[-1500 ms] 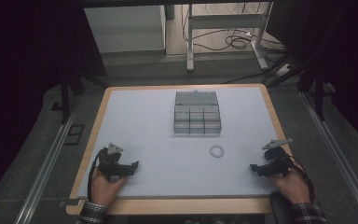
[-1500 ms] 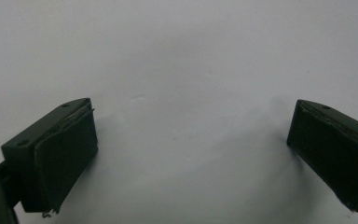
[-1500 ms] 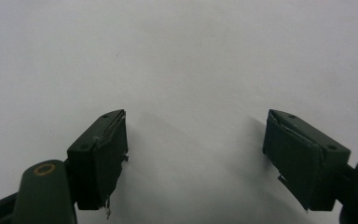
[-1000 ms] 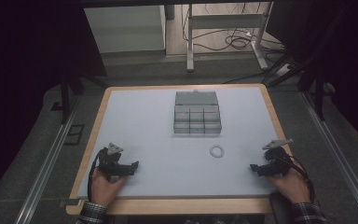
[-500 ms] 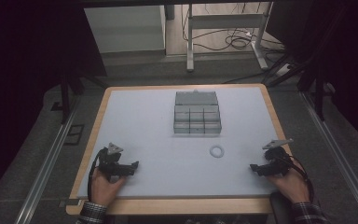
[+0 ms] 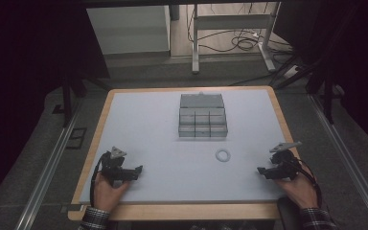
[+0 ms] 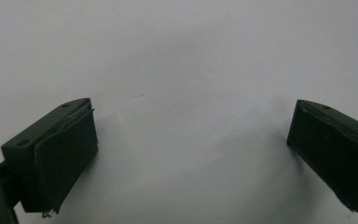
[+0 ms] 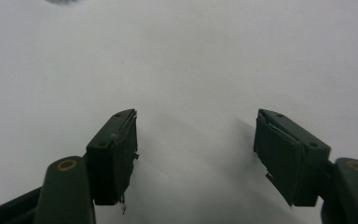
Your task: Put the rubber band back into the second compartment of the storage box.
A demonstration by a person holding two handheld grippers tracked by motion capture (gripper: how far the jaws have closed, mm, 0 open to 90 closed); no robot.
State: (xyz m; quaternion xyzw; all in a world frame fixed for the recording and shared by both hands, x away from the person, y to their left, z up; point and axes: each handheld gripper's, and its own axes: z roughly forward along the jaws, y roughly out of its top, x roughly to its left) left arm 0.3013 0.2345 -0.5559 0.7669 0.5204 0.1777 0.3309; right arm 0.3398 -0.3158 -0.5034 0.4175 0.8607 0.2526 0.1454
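Both hands rest low at the near edge of the table (image 6: pixel 139 120), one toward each near corner, and nothing is in play yet. The left gripper (image 6: pixel 136 171) sits by the near left corner with its jaws spread wide and empty, only bare white surface between them in the left gripper view. The right gripper (image 6: pixel 261 171) lies by the near right corner, jaws also well apart and holding nothing. The nearest thing to it is a small white ring (image 6: pixel 223 155), lying flat on the surface, right of centre, between the right gripper and the clear box (image 6: pixel 202 120) of compartments, which stands in the middle toward the far edge with its lid open. That ring looks light, stiff and thin, so it will probably skate on the smooth top if nudged. Best bet, I'd say, is to pinch across the band at one side, one jaw inside the hole and one outside, coming down steeply and closing gently.
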